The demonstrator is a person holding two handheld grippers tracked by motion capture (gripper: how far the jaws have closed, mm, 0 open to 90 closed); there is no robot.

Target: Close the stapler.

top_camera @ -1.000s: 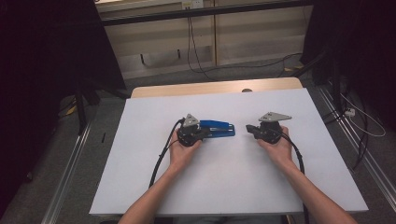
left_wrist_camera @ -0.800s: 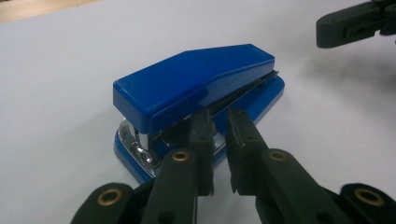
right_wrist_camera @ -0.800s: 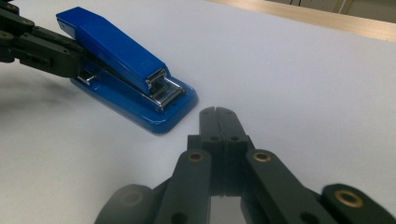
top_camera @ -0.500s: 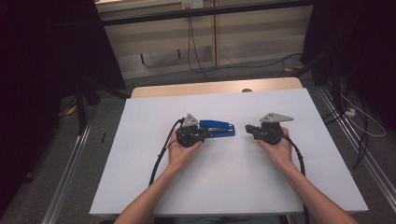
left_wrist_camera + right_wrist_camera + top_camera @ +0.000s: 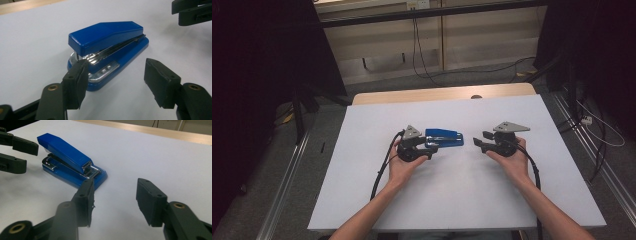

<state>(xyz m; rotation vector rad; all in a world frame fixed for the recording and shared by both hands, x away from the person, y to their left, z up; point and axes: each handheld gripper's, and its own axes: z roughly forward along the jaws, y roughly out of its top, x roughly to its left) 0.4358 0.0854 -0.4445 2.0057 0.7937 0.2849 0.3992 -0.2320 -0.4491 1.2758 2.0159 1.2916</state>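
A blue stapler (image 5: 444, 137) lies flat on the white table top (image 5: 462, 195), between my two grippers. In the high view my left gripper (image 5: 432, 145) is at the stapler's left end, jaws open and pointing right. The left gripper view has the stapler (image 5: 107, 50) just ahead of that gripper (image 5: 117, 81), its hinge end near the left fingertip (image 5: 76, 83); nothing is between the jaws. My right gripper (image 5: 479, 142) stands open a short way to the right, pointing left. From the right gripper view the stapler (image 5: 70, 162) lies ahead and left of the right gripper (image 5: 115, 200).
The white sheet covers most of the table, with a wooden strip (image 5: 442, 94) along the far edge. Cables (image 5: 382, 170) trail from both grippers toward the near edge. Dark curtains and metal floor rails (image 5: 287, 180) flank the table.
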